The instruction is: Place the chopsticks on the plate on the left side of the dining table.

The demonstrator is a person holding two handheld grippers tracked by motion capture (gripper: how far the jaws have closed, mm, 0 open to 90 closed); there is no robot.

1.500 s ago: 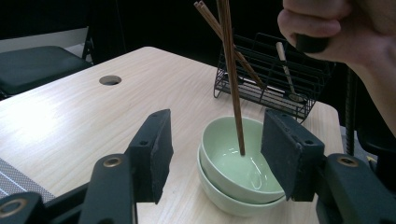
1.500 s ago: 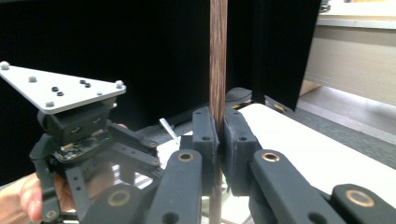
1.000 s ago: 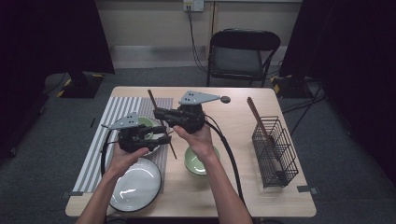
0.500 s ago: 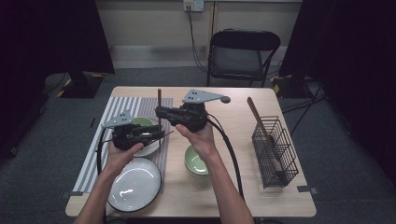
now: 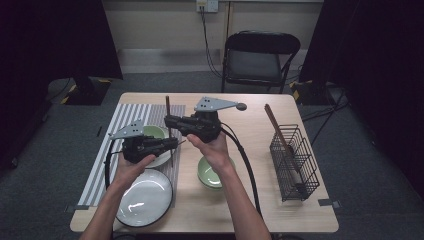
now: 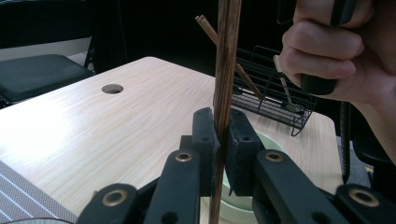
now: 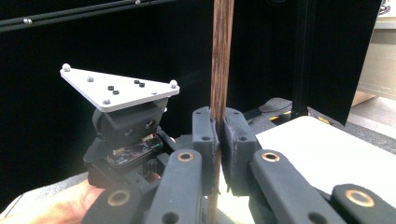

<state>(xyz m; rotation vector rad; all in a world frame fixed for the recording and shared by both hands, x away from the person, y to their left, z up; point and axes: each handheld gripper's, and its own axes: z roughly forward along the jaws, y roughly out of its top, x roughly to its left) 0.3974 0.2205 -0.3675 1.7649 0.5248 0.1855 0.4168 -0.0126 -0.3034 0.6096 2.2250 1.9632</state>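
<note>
A dark wooden stick [image 5: 168, 105] stands nearly upright over the striped mat's right edge. Both grippers are clamped on it. My right gripper [image 5: 167, 120] reaches in from the right and is shut on the stick's upper half. My left gripper [image 5: 175, 143] grips it lower down, from the left. In the left gripper view the stick [image 6: 227, 56] rises between the shut pads of the gripper [image 6: 220, 135], with the other hand to the right. In the right gripper view the stick [image 7: 221, 56] is pinched in the gripper [image 7: 218, 135], and the left gripper's grey plate [image 7: 119, 88] shows behind.
A green bowl [image 5: 155, 132] sits on the striped mat [image 5: 112, 145] under my left gripper. A white plate [image 5: 145, 197] lies nearer, and a second green bowl [image 5: 210, 172] stands on the wooden table [image 5: 240, 210]. A black wire basket [image 5: 295, 160] at the right holds another stick. A chair [image 5: 260, 60] stands behind.
The stick, tilted with its top to the left a second ago, now stands nearly upright. Both grippers have shifted slightly rightward with it.
</note>
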